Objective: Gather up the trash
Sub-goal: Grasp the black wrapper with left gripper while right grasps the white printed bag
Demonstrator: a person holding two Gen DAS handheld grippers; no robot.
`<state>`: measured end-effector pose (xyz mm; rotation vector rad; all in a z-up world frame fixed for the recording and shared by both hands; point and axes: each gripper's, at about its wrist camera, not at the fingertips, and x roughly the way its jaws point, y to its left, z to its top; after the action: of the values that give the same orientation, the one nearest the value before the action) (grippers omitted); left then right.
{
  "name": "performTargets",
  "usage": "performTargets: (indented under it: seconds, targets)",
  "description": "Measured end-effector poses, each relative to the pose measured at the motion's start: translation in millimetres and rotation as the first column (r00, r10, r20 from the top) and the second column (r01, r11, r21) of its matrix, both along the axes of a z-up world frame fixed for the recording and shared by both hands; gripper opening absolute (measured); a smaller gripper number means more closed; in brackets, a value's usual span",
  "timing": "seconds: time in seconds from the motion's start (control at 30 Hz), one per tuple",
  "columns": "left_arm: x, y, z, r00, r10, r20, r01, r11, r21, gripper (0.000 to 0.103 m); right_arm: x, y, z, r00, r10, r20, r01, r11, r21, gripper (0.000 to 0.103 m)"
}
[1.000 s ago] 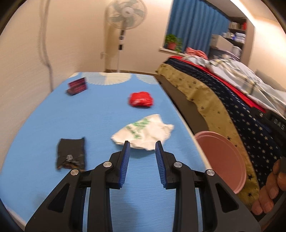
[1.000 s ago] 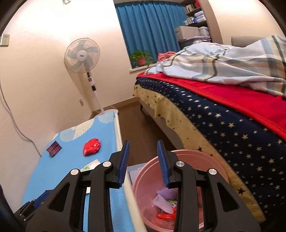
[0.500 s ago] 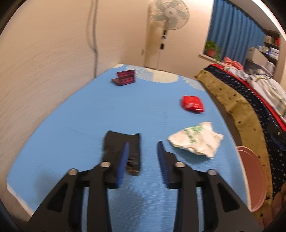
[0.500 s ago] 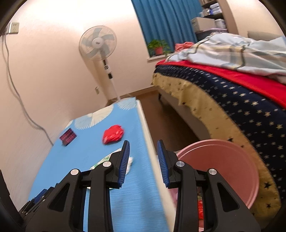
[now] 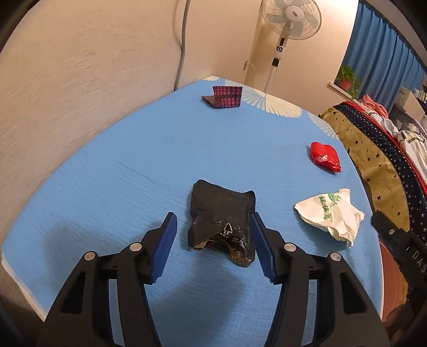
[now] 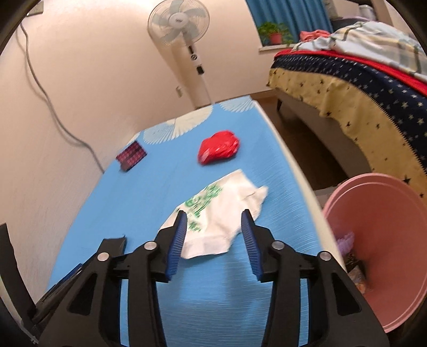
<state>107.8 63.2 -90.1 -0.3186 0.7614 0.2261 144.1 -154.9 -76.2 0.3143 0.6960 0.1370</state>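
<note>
Trash is partly binned: pink bin (image 6: 395,240) holds some, four pieces remain on blue mat (image 5: 133,186); left gripper (image 5: 213,240) has just opened around black wrapper (image 5: 221,213), right gripper (image 6: 213,237) around white bag (image 6: 221,213), neither gripping yet.

A home bedroom: a made bed (image 6: 360,88) with star-patterned covers, blue curtains (image 6: 288,13), a standing fan (image 6: 178,29), a potted plant (image 6: 275,33) on the windowsill
</note>
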Motion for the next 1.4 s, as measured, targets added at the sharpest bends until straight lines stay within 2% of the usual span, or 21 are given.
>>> performTargets:
  seconds: [0.07,0.3,0.37,0.6,0.73,0.8,0.87,1.1,1.13,1.4]
  targets:
    - [2.4,0.8,-2.0,1.0,0.002,-0.006,-0.002,1.0,-0.009,0.056,2.0,3.2,-5.3,1.0,0.003,-0.025,-0.003,1.0,0.018,0.049]
    - [8.2,2.7,-10.7,0.999,-0.002,-0.034,0.001,0.999,-0.038,0.055,7.9,5.9,-23.1,0.991,-0.013,-0.13,0.024,0.996,0.085,0.052]
    - [8.8,1.2,-11.1,0.999,-0.012,-0.037,0.01,0.999,-0.038,0.055,9.3,7.2,-26.6,0.989,-0.01,-0.146,0.025,0.994,0.103,0.052]
    - [10.2,0.5,-12.6,0.999,-0.032,-0.04,0.03,0.998,-0.048,0.044,12.6,13.0,-33.4,0.983,0.003,-0.183,0.026,0.988,0.155,0.052]
    - [10.4,-0.2,-12.6,0.998,-0.042,-0.037,0.04,0.998,-0.052,0.043,12.5,14.7,-34.5,0.983,0.007,-0.185,0.025,0.985,0.168,0.053]
    - [10.5,-1.2,-12.0,0.998,-0.047,-0.035,0.045,0.998,-0.048,0.041,12.8,15.0,-33.9,0.983,0.008,-0.183,0.024,0.985,0.17,0.05]
    - [10.2,-2.3,-10.9,0.998,-0.051,-0.031,0.05,0.998,-0.044,0.041,12.5,14.5,-33.9,0.983,0.011,-0.182,0.021,0.985,0.172,0.04]
    - [9.5,-5.4,-7.6,0.998,-0.062,-0.02,0.061,0.998,-0.034,0.04,8.3,9.8,-25.6,0.989,0.0,-0.151,0.022,0.989,0.147,0.027]
    - [9.3,-5.9,-7.1,0.998,-0.064,-0.017,0.063,0.997,-0.031,0.039,8.1,8.5,-24.5,0.989,-0.001,-0.147,0.022,0.989,0.143,0.009]
    - [5.5,-9.4,1.1,0.997,-0.077,0.01,0.077,0.997,-0.012,0.039,-2.0,4.6,-3.2,0.998,0.018,-0.066,-0.013,0.996,0.087,0.003]
